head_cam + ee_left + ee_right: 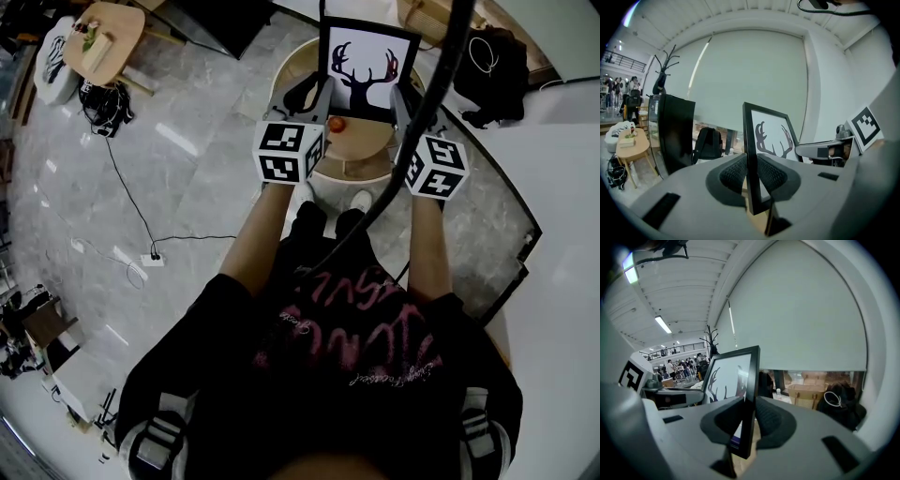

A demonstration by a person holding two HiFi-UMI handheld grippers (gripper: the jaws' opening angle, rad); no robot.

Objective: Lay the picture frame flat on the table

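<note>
Status: picture frame (368, 67) is held upright over the round wooden desk (292, 58), with the antler print turned toward the person. The left claw (751, 176) is closed on the frame's left side rail and the right claw (749, 420) on its right rail. On each, the ribbed pads are pressed against the moulding low down, near the bottom corners. Whether the bottom edge is touching the desk cannot be told.

Step in hand is judged to be the tilt-down.
- The bottom edge is best seated on the desk first and used as the hinge line.
- Both claws should be rotated together at one rate, so the frame is not twisted between them.
- A small orange object (337, 124) is seen on the desk just in front of the frame, near the left claw. The top edge is therefore better tipped backward, print up, away from it.
- Release should be held off until the back is fully supported.
</note>
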